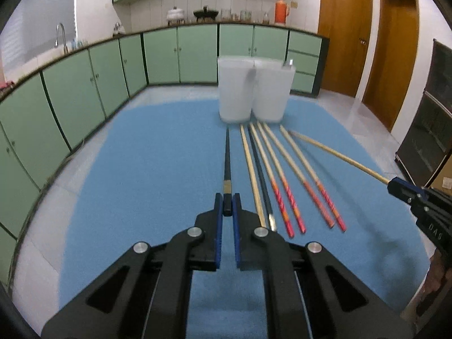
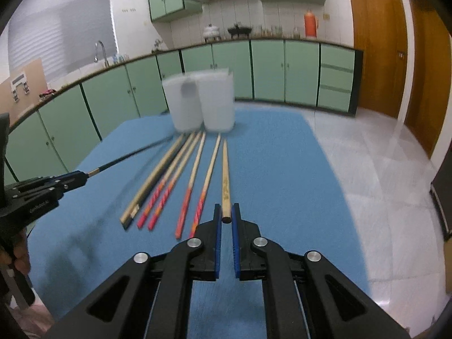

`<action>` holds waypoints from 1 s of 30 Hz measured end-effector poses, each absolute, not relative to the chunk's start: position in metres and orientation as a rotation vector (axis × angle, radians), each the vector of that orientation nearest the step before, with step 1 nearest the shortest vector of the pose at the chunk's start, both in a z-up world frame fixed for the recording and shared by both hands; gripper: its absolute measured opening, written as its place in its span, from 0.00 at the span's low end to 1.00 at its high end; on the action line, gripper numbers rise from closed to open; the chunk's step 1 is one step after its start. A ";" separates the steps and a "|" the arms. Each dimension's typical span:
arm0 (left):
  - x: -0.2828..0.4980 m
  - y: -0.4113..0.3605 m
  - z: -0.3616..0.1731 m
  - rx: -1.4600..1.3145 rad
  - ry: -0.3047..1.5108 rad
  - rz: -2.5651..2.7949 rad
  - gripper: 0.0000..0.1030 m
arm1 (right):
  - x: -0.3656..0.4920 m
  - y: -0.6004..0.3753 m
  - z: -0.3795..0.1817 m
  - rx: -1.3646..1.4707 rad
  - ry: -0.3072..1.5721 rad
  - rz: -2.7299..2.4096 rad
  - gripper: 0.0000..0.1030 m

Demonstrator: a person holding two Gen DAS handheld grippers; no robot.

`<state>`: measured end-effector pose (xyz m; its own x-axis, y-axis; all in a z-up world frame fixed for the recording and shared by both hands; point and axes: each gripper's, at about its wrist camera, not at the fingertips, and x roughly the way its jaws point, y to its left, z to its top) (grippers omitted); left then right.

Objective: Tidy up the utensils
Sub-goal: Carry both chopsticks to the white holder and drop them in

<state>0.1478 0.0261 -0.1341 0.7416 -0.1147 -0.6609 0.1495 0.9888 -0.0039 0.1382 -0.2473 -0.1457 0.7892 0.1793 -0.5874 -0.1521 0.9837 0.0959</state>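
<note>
Pinching a black chopstick [image 1: 227, 169] by its butt end, the left tongs [image 1: 227, 206] are clamped tight; the right tongs [image 2: 226, 214] are likewise closed on a plain wooden chopstick [image 2: 225, 175]. Both sticks point toward two white containers [image 1: 254, 90] at the far end of the blue table [image 1: 141, 183]. Six more chopsticks [image 1: 282, 175] lie fanned on the table between the two held ones.

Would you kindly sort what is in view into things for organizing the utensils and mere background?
Job:
black chopstick, in left gripper
plain wooden chopstick, in right gripper
six chopsticks on blue mat
two white tubs

Background:
orange flask
steel tap
</note>
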 end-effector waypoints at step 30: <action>0.196 0.029 -0.018 -0.015 0.503 -0.255 0.05 | 0.217 -0.258 -0.012 0.057 0.492 0.282 0.06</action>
<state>0.1965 0.0295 -0.0176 0.8452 -0.2457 -0.4746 0.2385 0.9681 -0.0766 0.2168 -0.2576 -0.0121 0.8434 0.2809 -0.4580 -0.2536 0.9596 0.1215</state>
